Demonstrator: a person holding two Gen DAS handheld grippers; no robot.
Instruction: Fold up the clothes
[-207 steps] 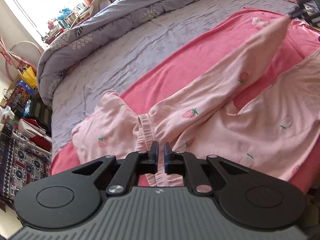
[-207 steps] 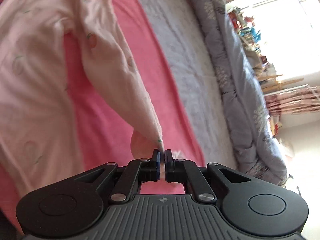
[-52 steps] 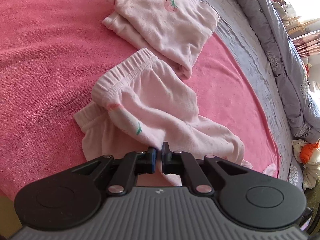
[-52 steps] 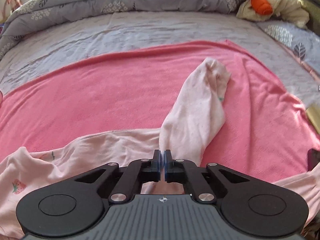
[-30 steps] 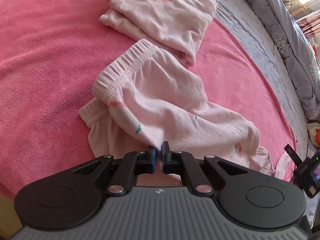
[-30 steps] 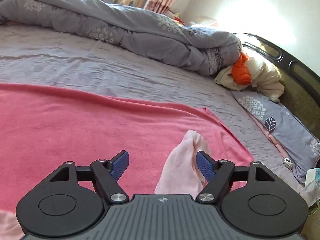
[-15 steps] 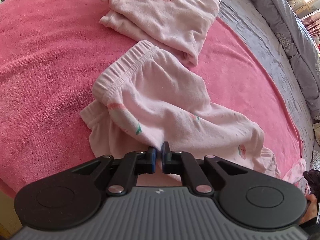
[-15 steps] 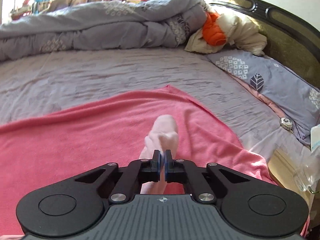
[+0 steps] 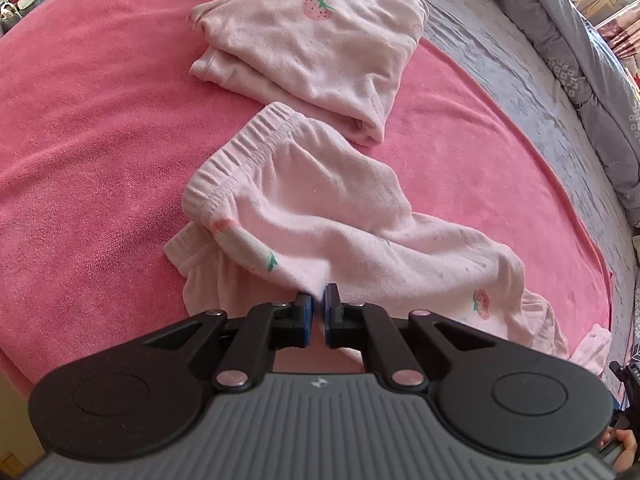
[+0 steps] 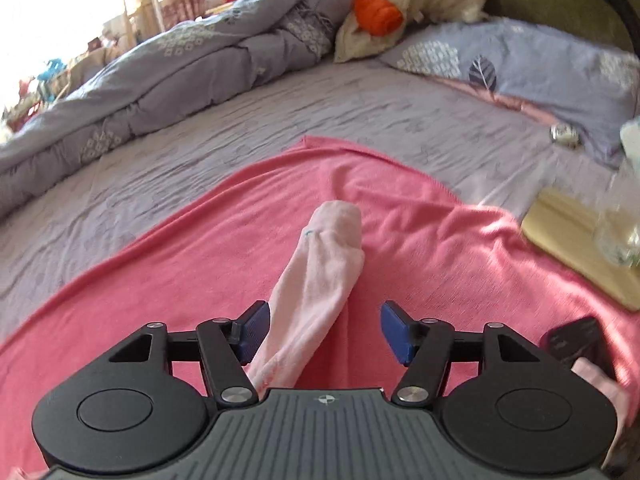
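The right gripper (image 10: 320,332) stands with its jaws well apart, having just opened, and nothing is pinched: the trouser leg (image 10: 316,292) lies on the blanket between the blue pads, nearer the left one, with no pad pressing it. The left gripper (image 9: 318,314) is closed tight on a fold of the trousers (image 9: 320,232) near the crotch, at lower centre of its frame.

The leg runs from under the right gripper's body up toward the centre of its frame, ending in a rounded cuff (image 10: 336,216). Its long axis lies almost straight along the line the gripper points, so the jaws straddle it crosswise. In the left view the same leg trails off to the lower right, toward the right gripper (image 9: 628,376) at the frame's edge. So the right hand is the nearer 1 to the cuff end, and the next fold likely calls for it to close on the leg and carry it back toward the waistband (image 9: 240,152).

The folded top (image 9: 312,44) lies just beyond the waistband, upper centre. All rests on the pink blanket (image 9: 100,120), spread over the grey sheet (image 10: 240,128).
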